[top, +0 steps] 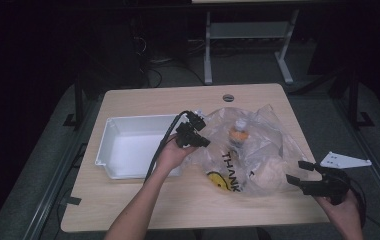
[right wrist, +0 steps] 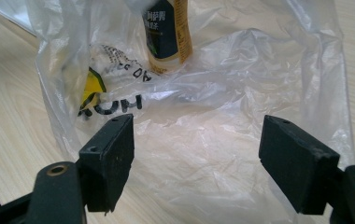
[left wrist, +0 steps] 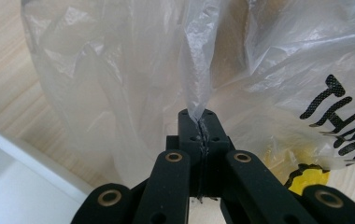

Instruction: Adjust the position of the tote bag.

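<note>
One clear plastic bag lies on the single table, with one bottle inside it. One white tray sits beside it. Two hand-held grippers are there, the left hand-held gripper and the right hand-held gripper.

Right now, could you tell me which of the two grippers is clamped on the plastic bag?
The left gripper: its jaws pinch a fold of the plastic bag, while the right gripper stands open.

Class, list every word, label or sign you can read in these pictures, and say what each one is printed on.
"THANK" – black letters on the bag, cut off by folds; a yellow smiley sits beside them.
"THA" – the same print in the left gripper view.
Bottle label – a line of Chinese characters, too small to read surely.
Other black letters on the bag, seen reversed through the plastic – not readable.
</note>
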A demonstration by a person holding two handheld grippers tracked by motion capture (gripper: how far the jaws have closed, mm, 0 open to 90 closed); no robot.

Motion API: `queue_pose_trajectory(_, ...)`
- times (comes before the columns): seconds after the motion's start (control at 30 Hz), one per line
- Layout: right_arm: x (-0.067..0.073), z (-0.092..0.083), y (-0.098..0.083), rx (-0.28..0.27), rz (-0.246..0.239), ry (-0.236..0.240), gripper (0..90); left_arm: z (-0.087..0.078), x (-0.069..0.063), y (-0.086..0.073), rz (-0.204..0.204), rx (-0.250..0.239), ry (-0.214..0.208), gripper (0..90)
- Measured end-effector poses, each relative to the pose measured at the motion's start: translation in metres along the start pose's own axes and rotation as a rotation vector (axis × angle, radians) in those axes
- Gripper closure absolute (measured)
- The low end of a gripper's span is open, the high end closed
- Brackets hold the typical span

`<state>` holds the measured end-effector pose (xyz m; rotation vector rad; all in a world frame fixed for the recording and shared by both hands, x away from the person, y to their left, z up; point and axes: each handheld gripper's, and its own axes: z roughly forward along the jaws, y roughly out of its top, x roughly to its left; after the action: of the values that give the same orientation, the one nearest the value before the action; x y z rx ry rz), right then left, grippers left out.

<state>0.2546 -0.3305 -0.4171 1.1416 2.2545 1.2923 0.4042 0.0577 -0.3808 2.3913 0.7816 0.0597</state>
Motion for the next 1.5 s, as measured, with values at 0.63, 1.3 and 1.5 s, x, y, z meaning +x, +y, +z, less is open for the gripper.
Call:
queue_pose_trajectory(0.63, 0.001, -0.001, 0.000, -0.005, -0.005, -0.003, 25.9, -0.027, 0.001, -0.001, -0.008, -0.054, -0.003, 64.4)
queue_pose_trajectory(1.3, 0.002, -0.001, 0.001, -0.004, -0.008, -0.004, 25.8, -0.056, -0.020, 0.024, 0.065, -0.103, 0.002, 53.0)
queue_pose_trajectory(1.5, 0.002, -0.002, 0.001, -0.005, -0.004, -0.004, 25.8, -0.056, -0.028, 0.038, 0.090, -0.108, -0.001, 49.4)
